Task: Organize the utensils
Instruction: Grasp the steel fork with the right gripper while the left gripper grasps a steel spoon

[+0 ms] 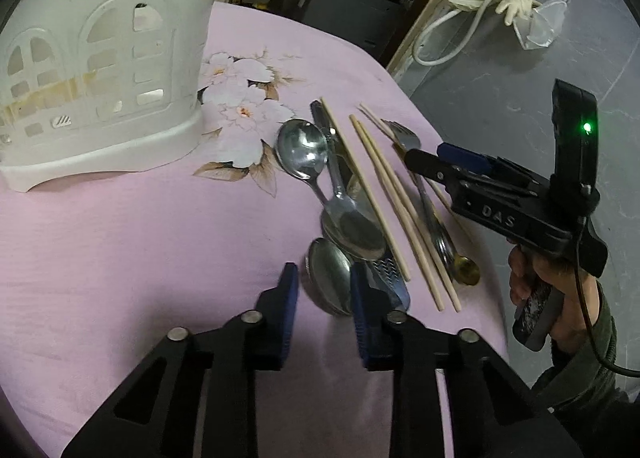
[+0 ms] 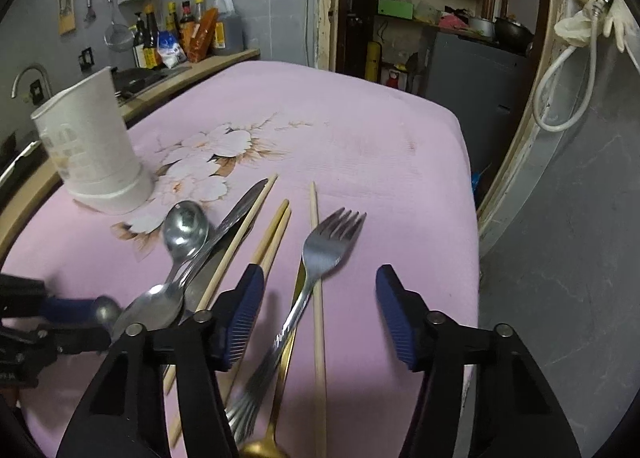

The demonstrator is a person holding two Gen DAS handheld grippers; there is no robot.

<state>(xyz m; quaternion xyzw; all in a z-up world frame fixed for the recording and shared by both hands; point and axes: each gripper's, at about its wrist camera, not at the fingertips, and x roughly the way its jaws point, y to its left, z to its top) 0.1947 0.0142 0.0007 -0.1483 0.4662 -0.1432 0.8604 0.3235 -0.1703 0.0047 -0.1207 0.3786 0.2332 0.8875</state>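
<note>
The desk (image 2: 360, 130) is covered by a pink cloth printed with pale flowers (image 2: 208, 154). On it, far ahead and left of the right tongs (image 2: 320, 310), stands a white slotted utensil holder (image 2: 92, 146). Between those tongs lie a steel fork (image 2: 320, 258), a gold-coloured spoon (image 2: 276, 410) and a chopstick (image 2: 318, 298). Left of them lie more chopsticks (image 2: 268, 242), a knife (image 2: 236, 218) and steel spoons (image 2: 186, 230), one spoon (image 1: 330, 276) between the left tongs (image 1: 324, 298).
</note>
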